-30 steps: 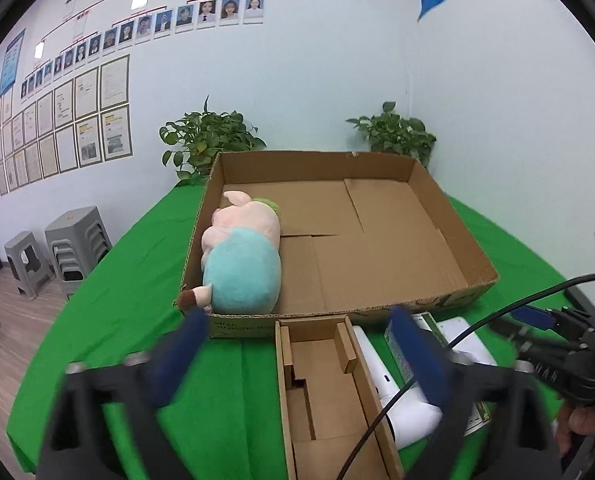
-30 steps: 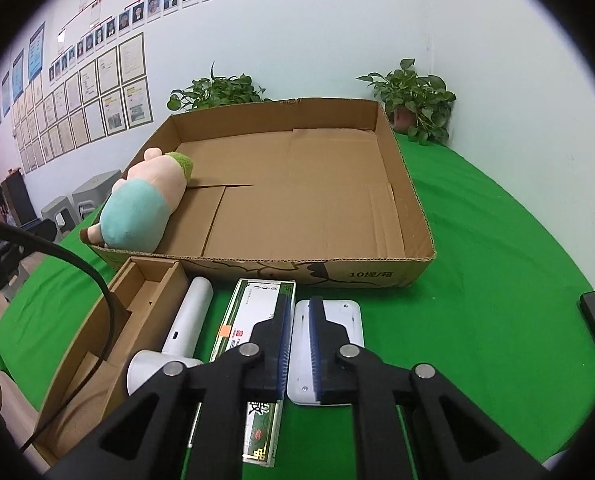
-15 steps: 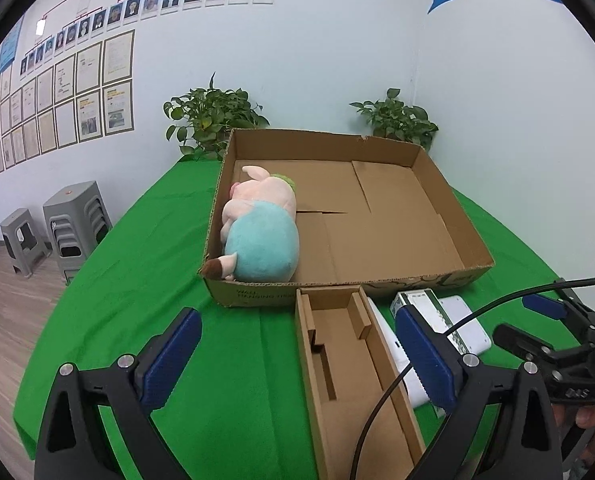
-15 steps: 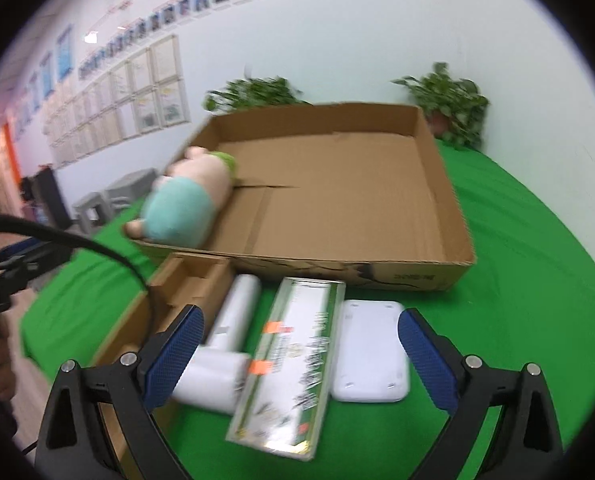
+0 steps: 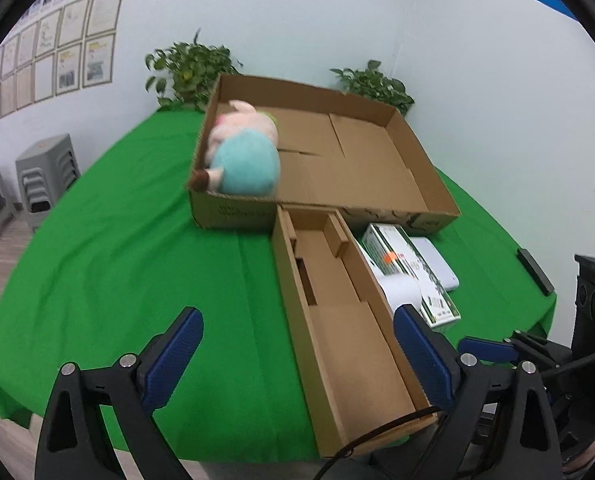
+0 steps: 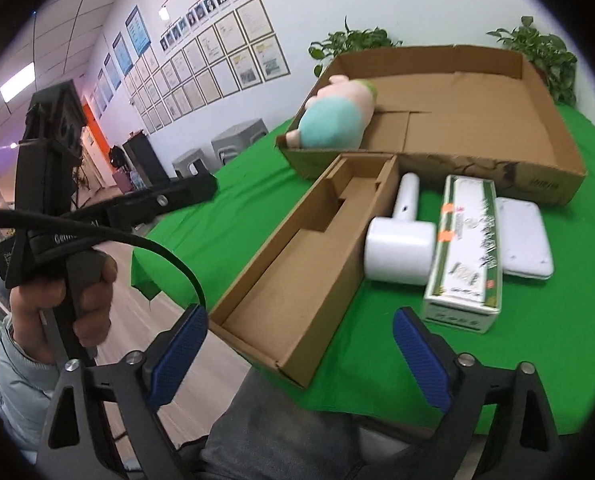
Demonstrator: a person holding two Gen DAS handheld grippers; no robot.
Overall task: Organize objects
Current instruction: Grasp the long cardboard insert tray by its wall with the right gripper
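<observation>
step: probably grabbing long carton (image 5: 337, 320) | both jaws wide, closing, empty | tip: straddle its walls squarely, don't nudge white dryer (image 6: 401, 248)

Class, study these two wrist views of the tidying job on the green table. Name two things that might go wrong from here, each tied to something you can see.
1. The narrow cardboard box overhangs the table's near edge; a nudge from the closing, empty left gripper might tip it off.
2. The white hair dryer lies against the green-and-white carton; the right gripper, closing on nothing, may catch both or roll the dryer.
</observation>
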